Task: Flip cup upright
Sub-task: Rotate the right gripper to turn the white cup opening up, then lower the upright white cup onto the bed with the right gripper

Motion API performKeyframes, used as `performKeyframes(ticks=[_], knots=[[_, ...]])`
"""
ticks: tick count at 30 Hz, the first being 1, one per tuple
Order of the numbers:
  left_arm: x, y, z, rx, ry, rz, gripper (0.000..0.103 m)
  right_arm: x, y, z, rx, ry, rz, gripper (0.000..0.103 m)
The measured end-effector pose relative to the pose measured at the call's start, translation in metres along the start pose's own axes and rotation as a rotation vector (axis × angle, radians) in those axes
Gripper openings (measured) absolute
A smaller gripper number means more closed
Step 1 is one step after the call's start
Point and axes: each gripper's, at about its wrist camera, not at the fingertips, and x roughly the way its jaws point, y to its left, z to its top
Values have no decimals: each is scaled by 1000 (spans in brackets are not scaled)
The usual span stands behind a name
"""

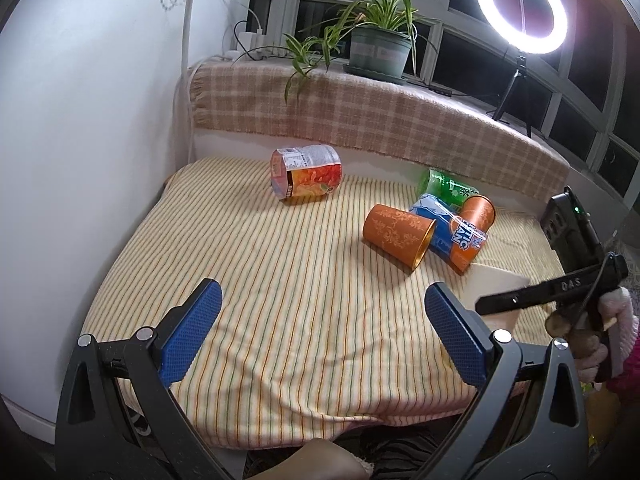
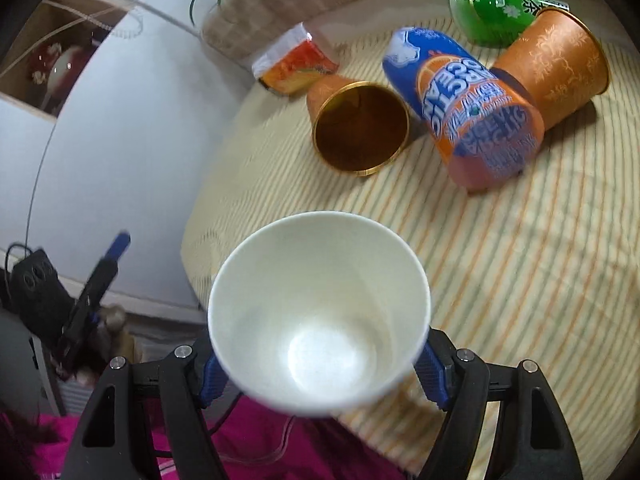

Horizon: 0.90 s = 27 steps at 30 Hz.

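A white paper cup [image 2: 318,312] is clamped between the blue pads of my right gripper [image 2: 320,364]. Its open mouth faces the right wrist camera, and it is held above the near edge of the striped cloth [image 2: 520,280]. In the left wrist view the same cup [image 1: 494,284] shows at the right, partly behind the right gripper's black arm [image 1: 532,294]. My left gripper [image 1: 320,336] is open and empty over the near part of the cloth [image 1: 280,280].
Lying on the cloth are two orange cups [image 1: 398,236] [image 1: 478,210], a blue-orange bottle [image 1: 452,232], a green bottle [image 1: 446,190] and an orange noodle tub [image 1: 306,172]. A white wall [image 1: 80,160] is left; a plant [image 1: 380,40] and ring light [image 1: 522,6] stand behind.
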Motion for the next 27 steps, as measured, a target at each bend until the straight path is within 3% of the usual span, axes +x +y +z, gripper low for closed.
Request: performKeyframes(ticks=[16,19,27], knots=[[20,-12,1,-17,58,-60,103,5,-4,12,4,-103,-45,82],[32,-14,4,-46,113,-118,103,-8,1,6,-35,-161,-90,85],[89,-27,11,-210,334,-368,101,-47,23,-41,-122,-320,-241,87]])
